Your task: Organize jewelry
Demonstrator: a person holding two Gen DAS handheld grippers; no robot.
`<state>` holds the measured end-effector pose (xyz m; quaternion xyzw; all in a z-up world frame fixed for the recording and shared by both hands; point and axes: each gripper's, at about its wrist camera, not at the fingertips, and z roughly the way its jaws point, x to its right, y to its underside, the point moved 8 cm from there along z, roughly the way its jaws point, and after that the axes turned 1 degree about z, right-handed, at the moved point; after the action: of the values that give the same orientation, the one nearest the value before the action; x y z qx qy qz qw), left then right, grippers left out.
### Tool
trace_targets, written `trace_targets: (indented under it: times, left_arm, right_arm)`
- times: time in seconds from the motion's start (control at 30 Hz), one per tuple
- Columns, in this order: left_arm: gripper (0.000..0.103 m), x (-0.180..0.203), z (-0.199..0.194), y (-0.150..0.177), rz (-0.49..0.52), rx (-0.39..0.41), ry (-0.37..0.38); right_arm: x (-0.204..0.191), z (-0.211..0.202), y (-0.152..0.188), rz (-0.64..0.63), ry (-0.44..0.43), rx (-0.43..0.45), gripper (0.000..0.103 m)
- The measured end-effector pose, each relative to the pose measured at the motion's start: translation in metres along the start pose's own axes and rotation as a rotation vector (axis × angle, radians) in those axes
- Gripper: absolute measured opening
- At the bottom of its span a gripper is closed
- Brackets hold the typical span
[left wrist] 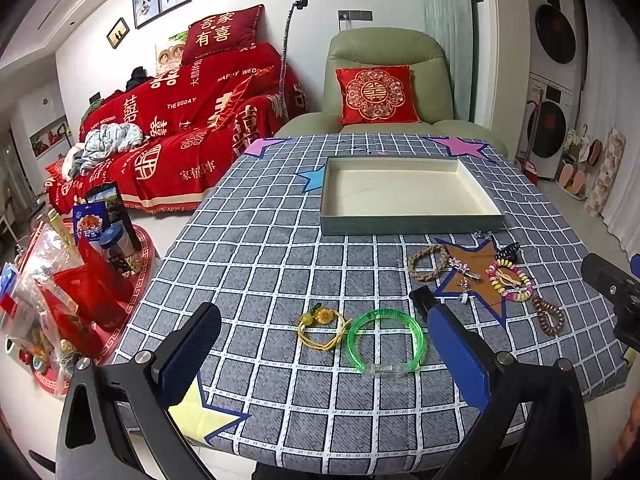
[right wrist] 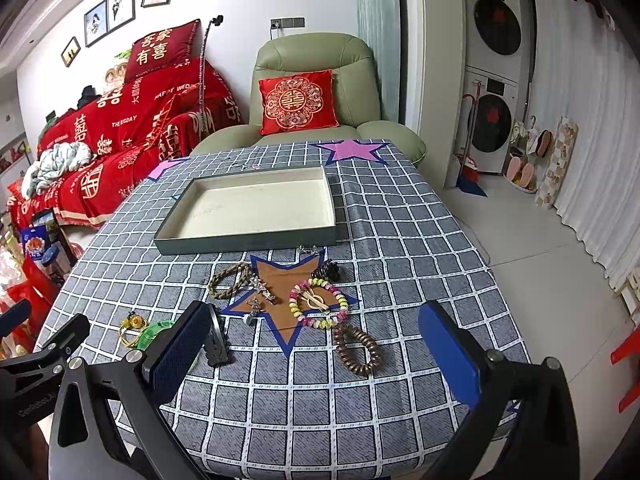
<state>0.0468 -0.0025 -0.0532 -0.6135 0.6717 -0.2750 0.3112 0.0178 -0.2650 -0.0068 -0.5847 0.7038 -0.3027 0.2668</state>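
Left gripper (left wrist: 320, 344): jaws wide apart, holding nothing; we hold it above the green bangle (left wrist: 385, 340).
Right gripper (right wrist: 316, 344): jaws wide apart, empty, near the brown spiral hair tie (right wrist: 357, 350).
Tray (left wrist: 412, 225): shallow and empty, behind the jewelry on the checked tablecloth (left wrist: 280, 264).
Green bangle: we judge it stiff, light and slick; grip across one side of the band.
Yellow flower bracelet (left wrist: 322, 326): touches the bangle; thin, limp cord, so pinch at the flower.
Beaded bracelet (right wrist: 318, 306): loose beads; pinch one strand.
Braided bracelet (right wrist: 229, 275): soft, grips easily.
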Motion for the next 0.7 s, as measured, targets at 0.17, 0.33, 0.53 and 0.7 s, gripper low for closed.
trace_targets:
  times: [0.17,0.33,0.53,0.7]
  left_arm:
    - [0.103,-0.0004,0.0000,0.0005,0.000,-0.003,0.003]
    - [0.103,0.0010,0.0003,0.0007,0.002,-0.004,0.005]
    - [0.103,0.0008,0.0005,0.0011,0.001,-0.004,0.004]
    - [0.103,0.0005,0.0007,0.0016,0.001,-0.005,0.003]
  right_arm:
    - [-0.0005,-0.0005,0.0001,-0.001,-0.001,0.000,0.103]
    - [-0.0016,-0.0013,-0.0003,-0.002,-0.002,0.000,0.103]
    - [-0.0026,-0.0008,0.0001,-0.001,-0.002,0.001,0.103]
    - [-0.0024,-0.0011,-0.0001,-0.002,-0.001,0.001,0.103]
